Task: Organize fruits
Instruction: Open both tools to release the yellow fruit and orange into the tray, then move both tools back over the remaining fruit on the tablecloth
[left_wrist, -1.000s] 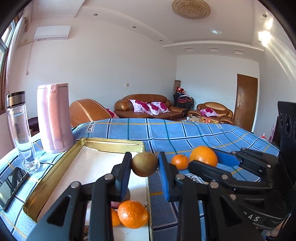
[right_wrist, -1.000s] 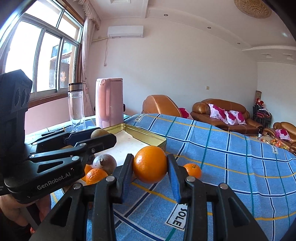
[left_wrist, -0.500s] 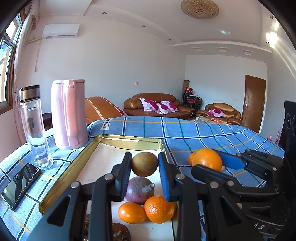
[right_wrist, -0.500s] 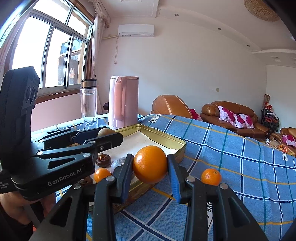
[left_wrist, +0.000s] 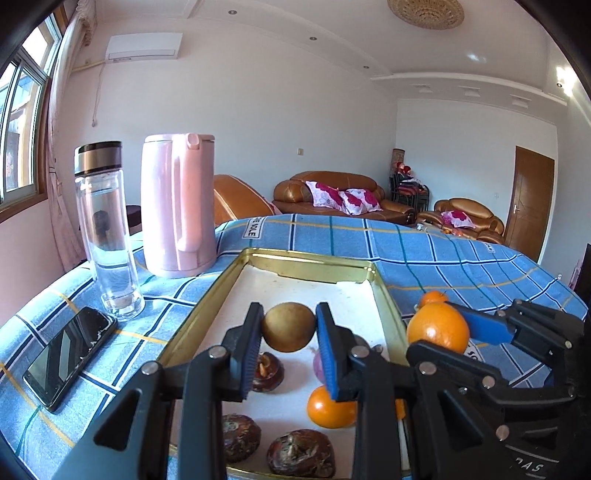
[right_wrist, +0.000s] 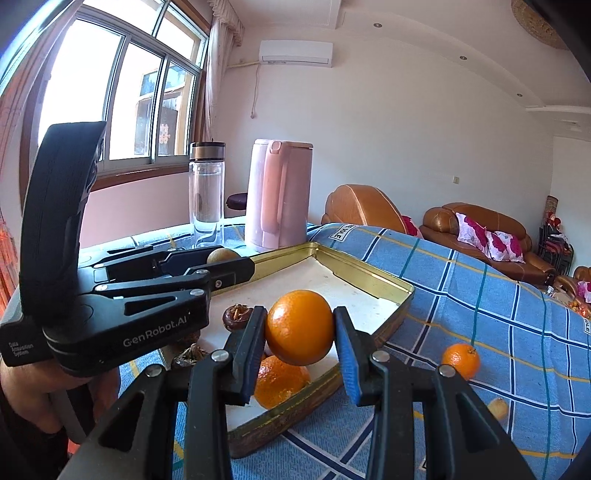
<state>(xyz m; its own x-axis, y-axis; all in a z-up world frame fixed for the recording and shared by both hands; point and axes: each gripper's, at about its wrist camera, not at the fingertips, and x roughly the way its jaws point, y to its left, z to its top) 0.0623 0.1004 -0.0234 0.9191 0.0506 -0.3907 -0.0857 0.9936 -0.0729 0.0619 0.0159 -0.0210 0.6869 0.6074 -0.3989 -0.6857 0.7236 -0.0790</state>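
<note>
My left claw (left_wrist: 288, 328) grips a brown round fruit (left_wrist: 288, 326) between its pads, above the gold tray (left_wrist: 310, 266). My right claw (right_wrist: 300, 328) clamps a big orange (right_wrist: 299, 326) over the tray's near edge.

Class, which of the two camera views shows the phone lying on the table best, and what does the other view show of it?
The left wrist view shows the phone best: it lies flat on the blue checked cloth beside the glass bottle, fully in view. In the right wrist view the phone cannot be seen; the left tongs cover that part of the table.
</note>
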